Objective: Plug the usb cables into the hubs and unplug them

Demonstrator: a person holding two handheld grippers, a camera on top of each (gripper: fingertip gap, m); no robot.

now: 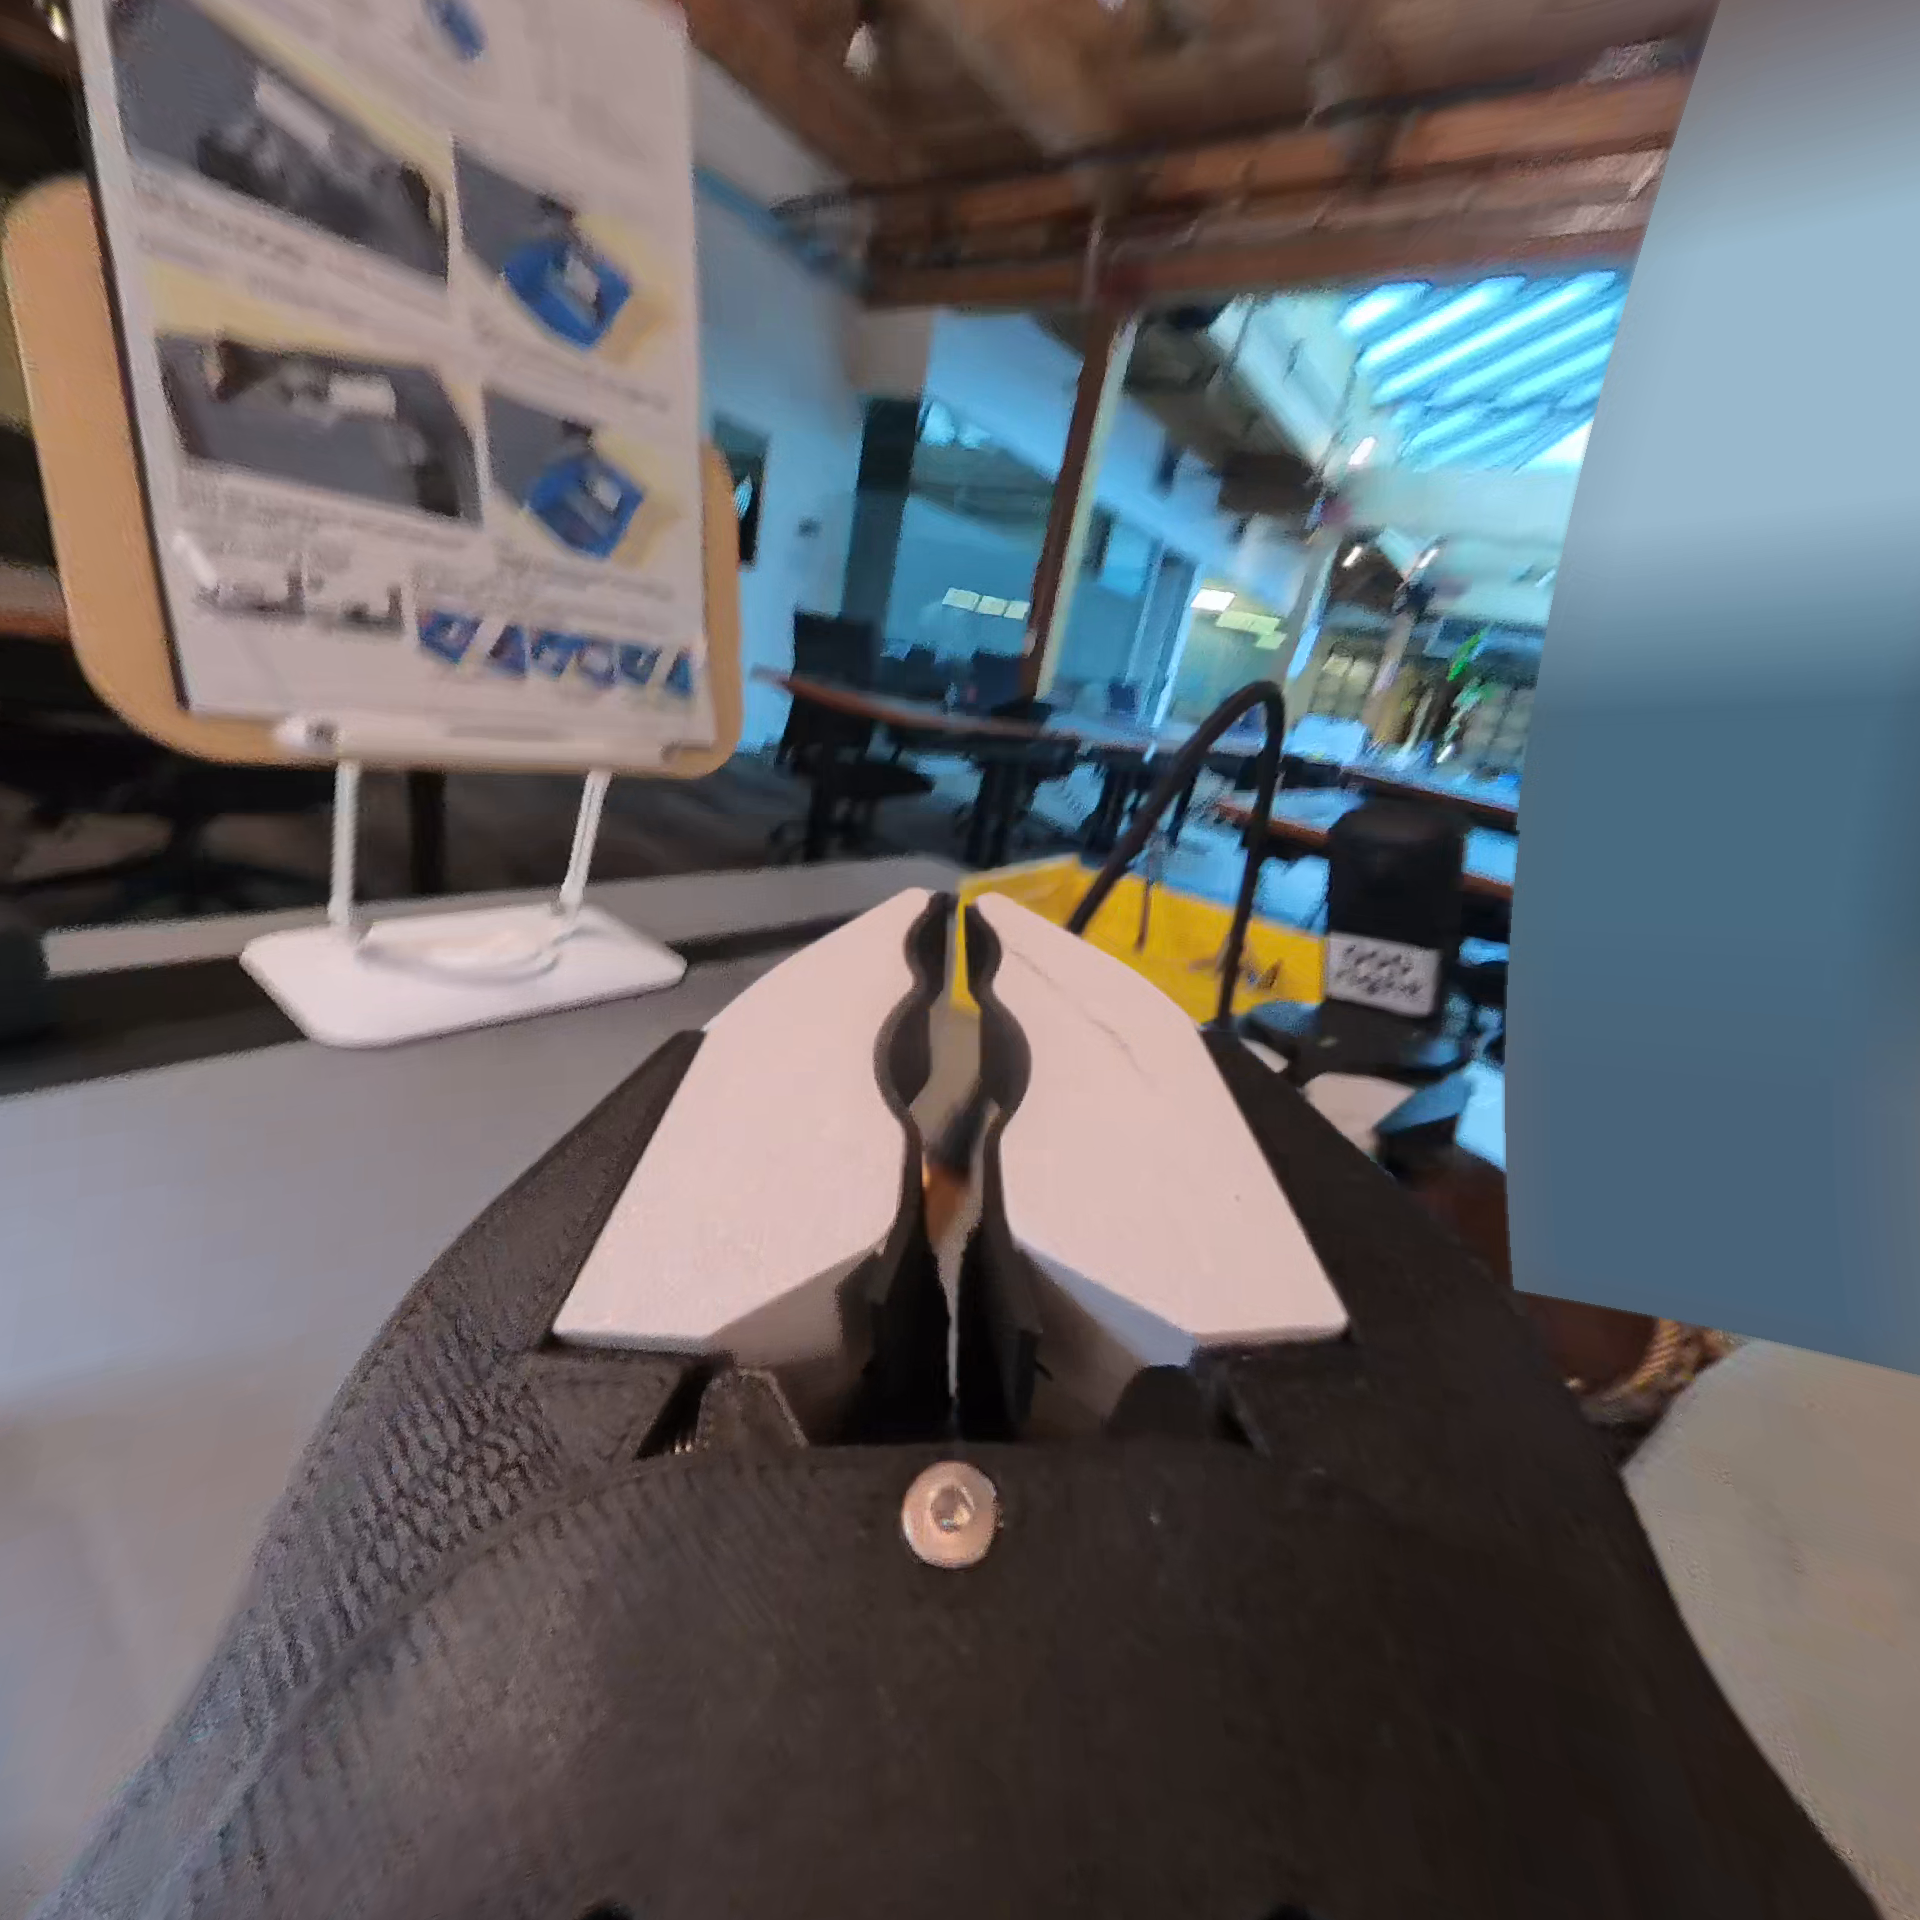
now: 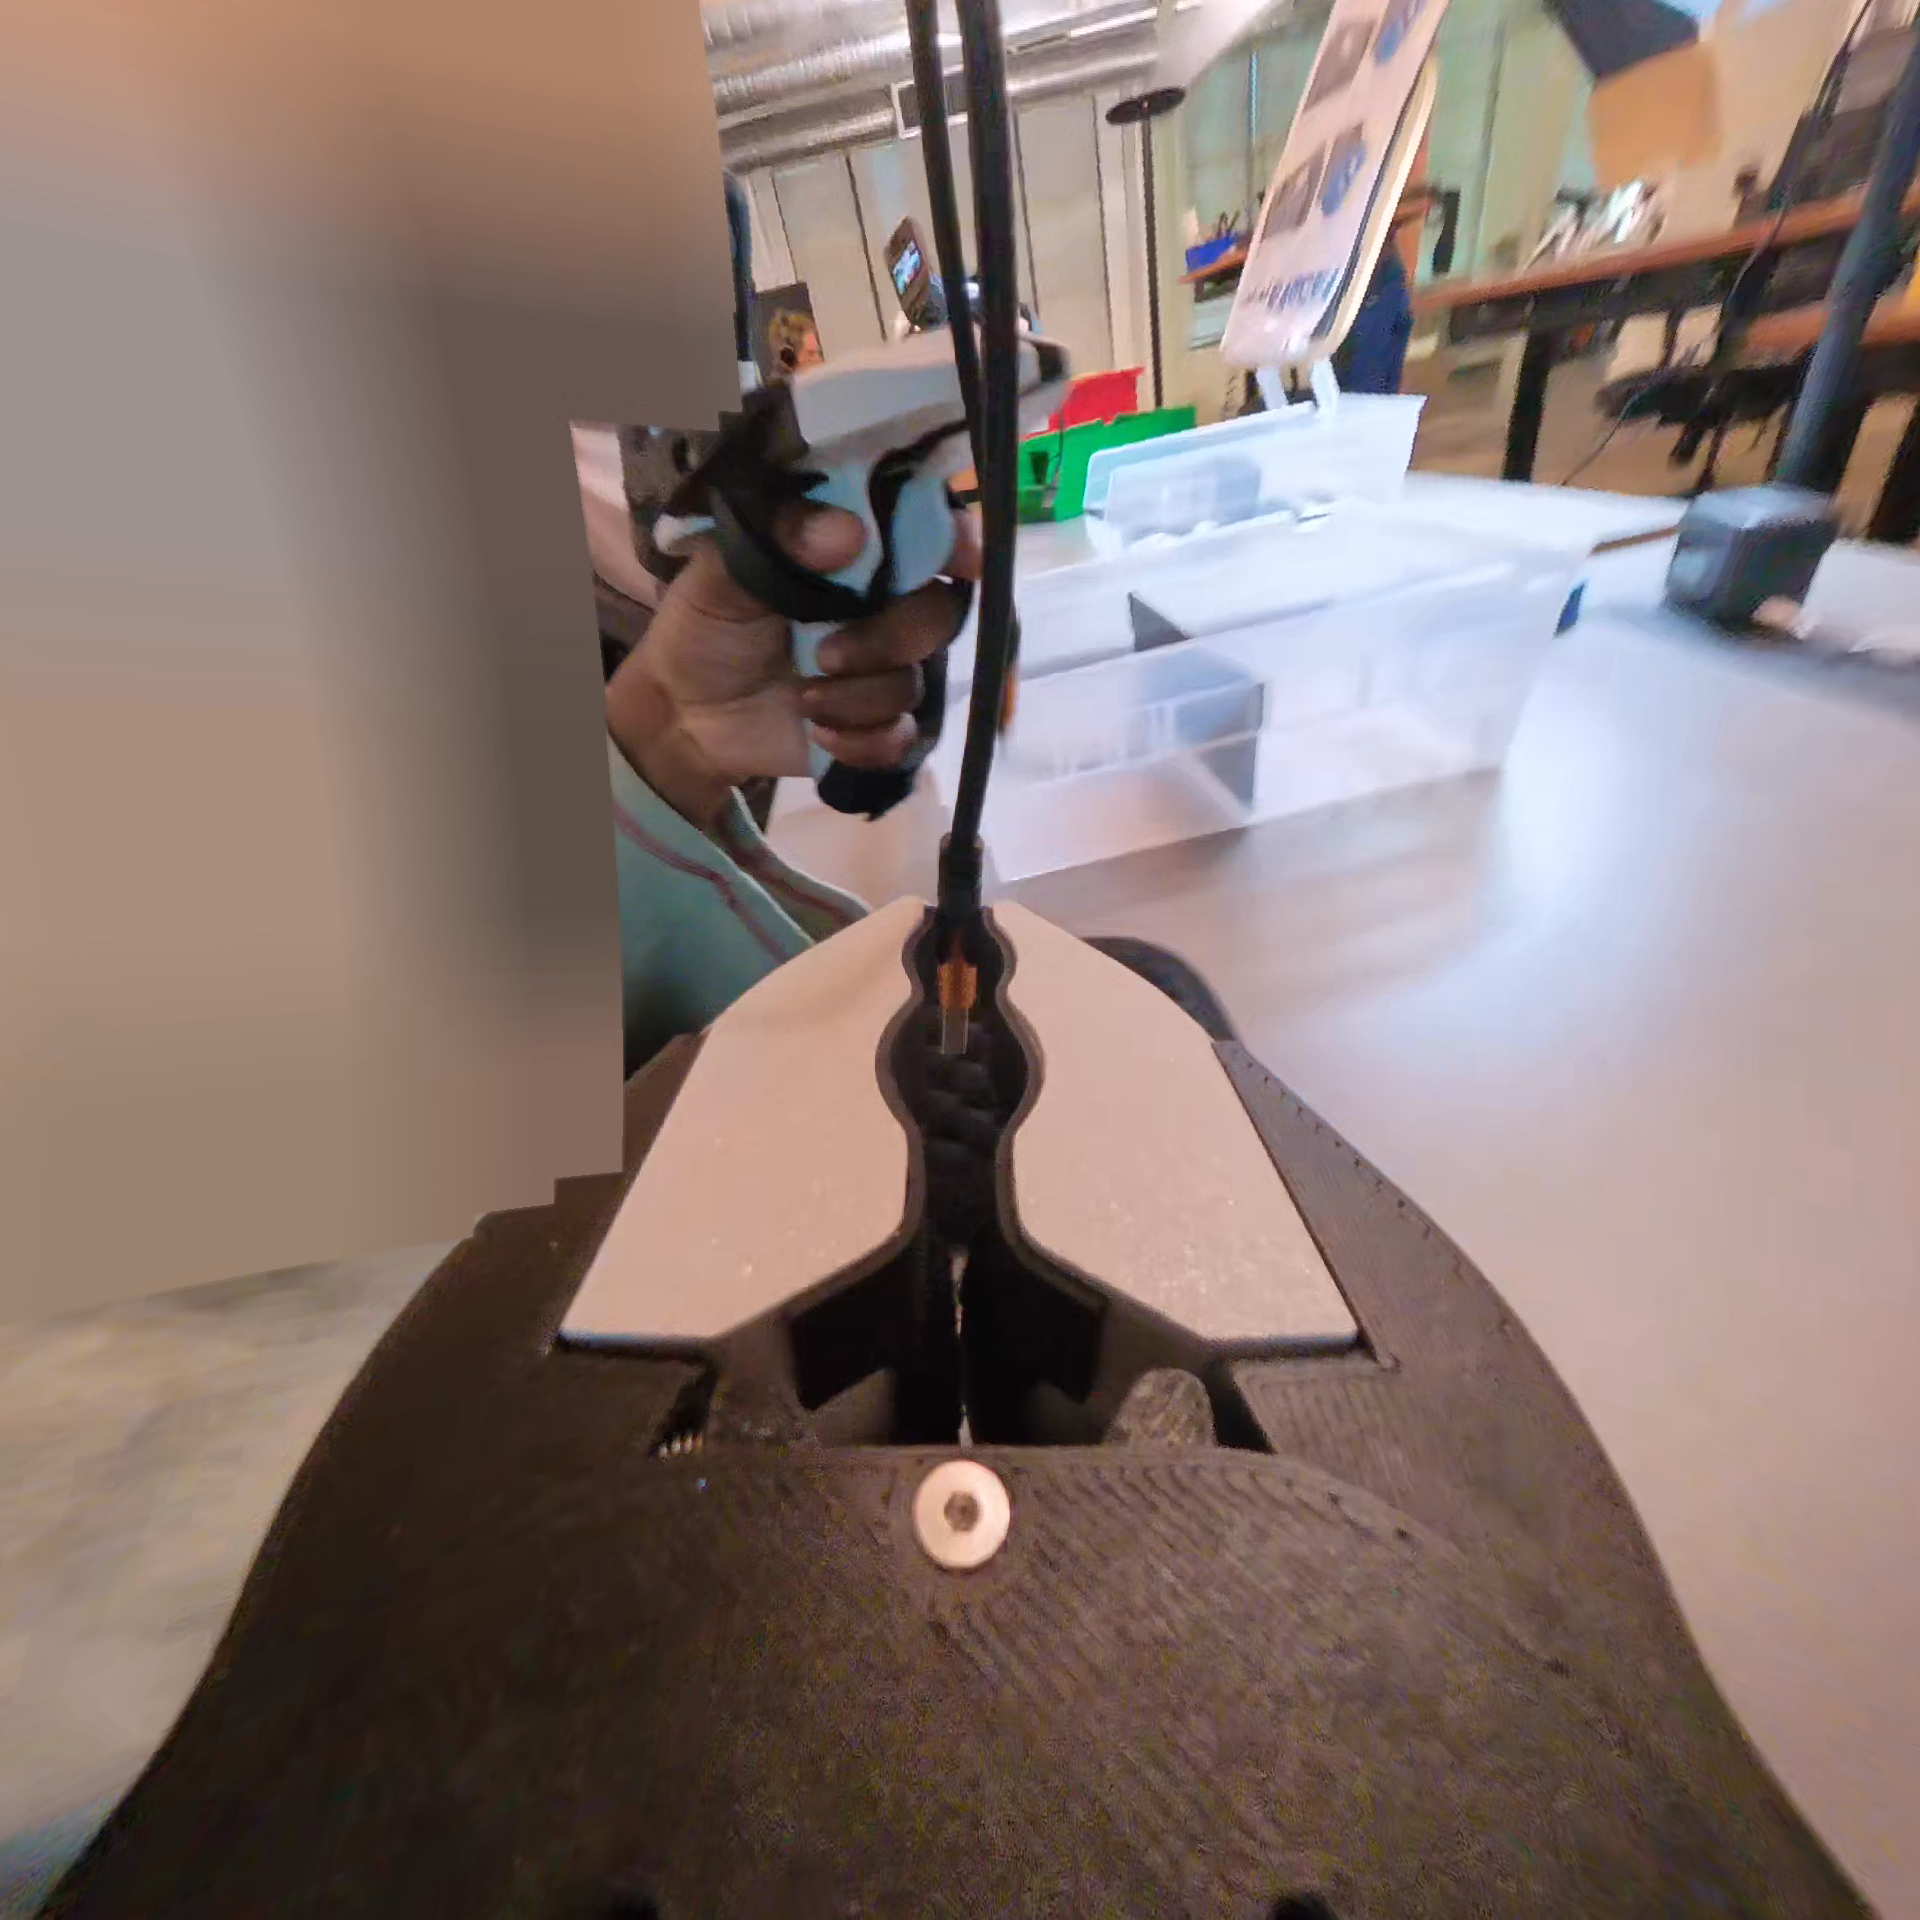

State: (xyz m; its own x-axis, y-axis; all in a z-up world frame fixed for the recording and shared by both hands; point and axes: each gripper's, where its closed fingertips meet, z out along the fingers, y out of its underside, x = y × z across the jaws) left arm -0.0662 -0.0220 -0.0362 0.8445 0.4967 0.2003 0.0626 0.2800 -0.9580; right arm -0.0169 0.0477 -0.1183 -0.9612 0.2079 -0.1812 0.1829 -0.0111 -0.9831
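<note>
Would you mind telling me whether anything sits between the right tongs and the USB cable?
Nothing does: the right tongs are shut directly on the black USB cable at its plug end. No hub is visible in either view, so the path onward cannot be judged.

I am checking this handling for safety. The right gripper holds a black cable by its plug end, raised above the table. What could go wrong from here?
1. The right gripper pinches only the narrow plug near its fingertips, so it may twist or slip out.
2. The black cable runs close past the hand holding the other gripper; it may snag there.
</note>
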